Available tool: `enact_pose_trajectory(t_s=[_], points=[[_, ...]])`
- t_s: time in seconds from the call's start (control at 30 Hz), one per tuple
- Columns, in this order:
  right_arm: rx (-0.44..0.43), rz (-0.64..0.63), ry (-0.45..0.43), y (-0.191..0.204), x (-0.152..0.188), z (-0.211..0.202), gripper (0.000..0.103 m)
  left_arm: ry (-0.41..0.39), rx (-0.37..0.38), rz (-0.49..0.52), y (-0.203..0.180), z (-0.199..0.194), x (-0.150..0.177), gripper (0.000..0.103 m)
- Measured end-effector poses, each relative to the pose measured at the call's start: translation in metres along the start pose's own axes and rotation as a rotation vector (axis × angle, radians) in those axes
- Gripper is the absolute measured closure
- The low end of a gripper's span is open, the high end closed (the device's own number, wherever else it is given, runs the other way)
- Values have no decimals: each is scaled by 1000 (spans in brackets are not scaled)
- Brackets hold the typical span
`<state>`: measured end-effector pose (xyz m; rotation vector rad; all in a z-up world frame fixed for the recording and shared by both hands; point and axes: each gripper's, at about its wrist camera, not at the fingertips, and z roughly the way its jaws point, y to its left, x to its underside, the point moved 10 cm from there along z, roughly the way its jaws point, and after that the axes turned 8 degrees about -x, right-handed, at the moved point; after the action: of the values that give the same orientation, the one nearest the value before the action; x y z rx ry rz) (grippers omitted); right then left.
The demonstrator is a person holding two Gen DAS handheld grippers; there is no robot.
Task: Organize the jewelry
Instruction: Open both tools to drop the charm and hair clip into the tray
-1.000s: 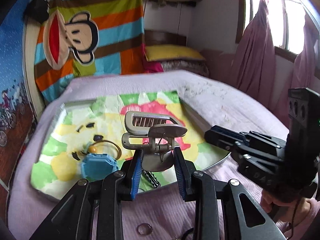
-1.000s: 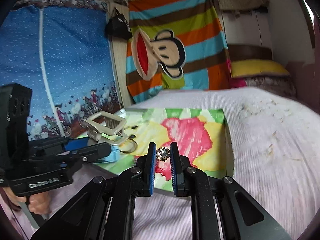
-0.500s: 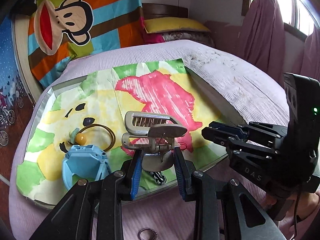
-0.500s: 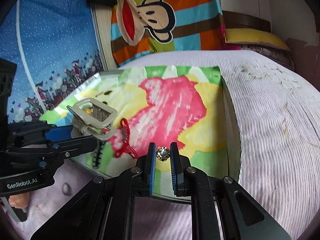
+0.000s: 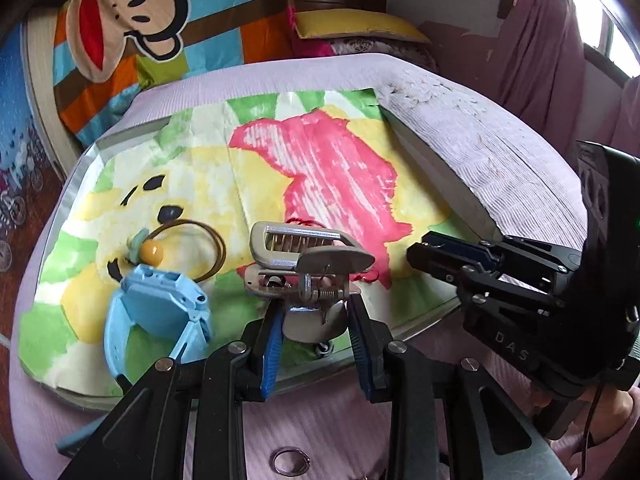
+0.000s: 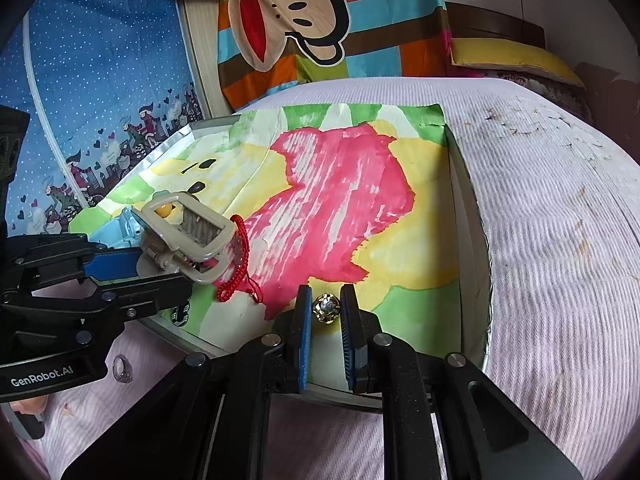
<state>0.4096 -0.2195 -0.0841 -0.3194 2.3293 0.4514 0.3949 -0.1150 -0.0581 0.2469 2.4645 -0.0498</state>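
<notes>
Over the tray's (image 6: pixel 472 208) near rim, the right claw (image 6: pixel 326 310) pinches a small bead (image 6: pixel 326 308); the left claw (image 5: pixel 314 324) grips a hair clip (image 5: pixel 308 264). Released short of that rim, the bead would probably roll onto the bed (image 6: pixel 560 240).

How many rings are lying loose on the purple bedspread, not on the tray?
1 for certain: a silver ring lies on the bedspread just in front of the tray, beneath the left tongs. The tongs hide part of the bedspread, so more may be hidden.
</notes>
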Motion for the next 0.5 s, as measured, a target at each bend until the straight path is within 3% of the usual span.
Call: enact_pose_trajectory(t_s=[0.17, 0.3, 0.4, 0.5], points=[[2, 1, -6, -2, 0, -3, 90, -23, -28, -4, 6, -5, 4, 72], [4, 7, -31, -4, 0, -12, 90, -52, -33, -14, 11, -14, 5, 61], [-2, 13, -51, -5, -1, -18, 85, -98, -42, -19, 13, -25, 7, 49], [0, 3, -73, -4, -2, -27, 76, -148, -50, -24, 15, -37, 10, 48]])
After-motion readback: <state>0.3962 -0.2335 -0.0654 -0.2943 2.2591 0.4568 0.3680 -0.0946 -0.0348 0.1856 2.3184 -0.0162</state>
